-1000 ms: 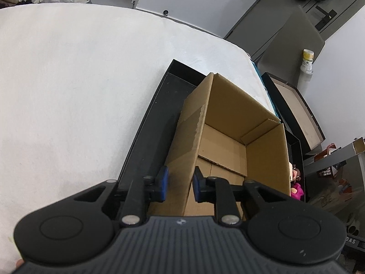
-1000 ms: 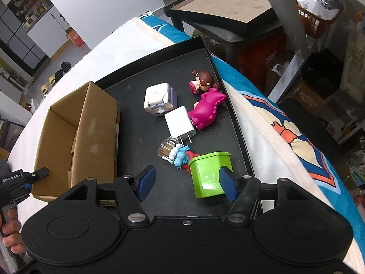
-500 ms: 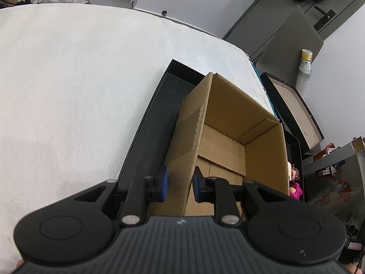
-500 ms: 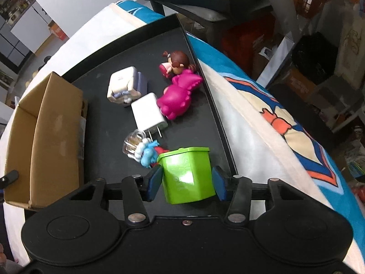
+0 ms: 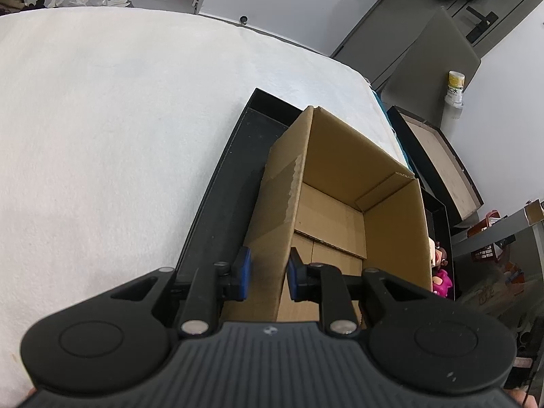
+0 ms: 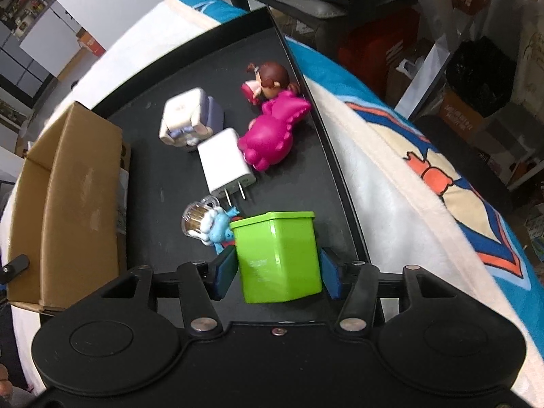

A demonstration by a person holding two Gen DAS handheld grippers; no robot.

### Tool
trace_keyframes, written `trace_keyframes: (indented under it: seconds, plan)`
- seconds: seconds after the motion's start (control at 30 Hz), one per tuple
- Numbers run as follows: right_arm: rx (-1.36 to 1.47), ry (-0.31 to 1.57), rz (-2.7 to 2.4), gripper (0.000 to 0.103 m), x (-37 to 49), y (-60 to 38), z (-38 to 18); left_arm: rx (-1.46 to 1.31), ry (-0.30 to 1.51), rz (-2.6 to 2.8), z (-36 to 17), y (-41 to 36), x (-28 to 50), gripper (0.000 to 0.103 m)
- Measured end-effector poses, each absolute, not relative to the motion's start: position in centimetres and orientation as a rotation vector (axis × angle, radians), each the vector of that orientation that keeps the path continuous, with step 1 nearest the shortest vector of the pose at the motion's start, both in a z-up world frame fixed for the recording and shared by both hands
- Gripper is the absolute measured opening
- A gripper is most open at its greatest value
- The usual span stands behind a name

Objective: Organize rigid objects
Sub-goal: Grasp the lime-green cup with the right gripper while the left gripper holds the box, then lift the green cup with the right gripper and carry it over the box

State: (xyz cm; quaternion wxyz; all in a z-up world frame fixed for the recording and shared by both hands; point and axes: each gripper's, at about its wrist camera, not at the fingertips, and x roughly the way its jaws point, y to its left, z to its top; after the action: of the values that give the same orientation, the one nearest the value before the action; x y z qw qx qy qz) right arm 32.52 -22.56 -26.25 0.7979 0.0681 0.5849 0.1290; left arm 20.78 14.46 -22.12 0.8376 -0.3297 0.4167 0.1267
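Cardboard box [image 5: 343, 183] in the left wrist view stands open-topped on the black tray [image 5: 234, 176], unchanged from a second ago: the left gripper [image 5: 268, 273] stays clamped on the box's near wall, steadying it. In the right wrist view the right gripper [image 6: 277, 272] has dropped lower and now brackets the green container [image 6: 277, 255], near the tray's [image 6: 204, 68] right edge at its near end. Its jaws are opening slightly, with a sliver of gap at each pad, so I judge the grasp unfinished. The container's long axis runs away from the camera, rim pointing toward the white charger [image 6: 226, 163].
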Motion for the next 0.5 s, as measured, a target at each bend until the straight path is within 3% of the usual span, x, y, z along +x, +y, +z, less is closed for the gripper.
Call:
trace_keyframes:
  seconds: [0.5]
  plan:
    - [0.206, 1.242, 0.278, 0.049, 31.3, -23.0, -24.9, -0.687, 0.871, 0.254, -22.1, 14.5, 20.6, 0.021]
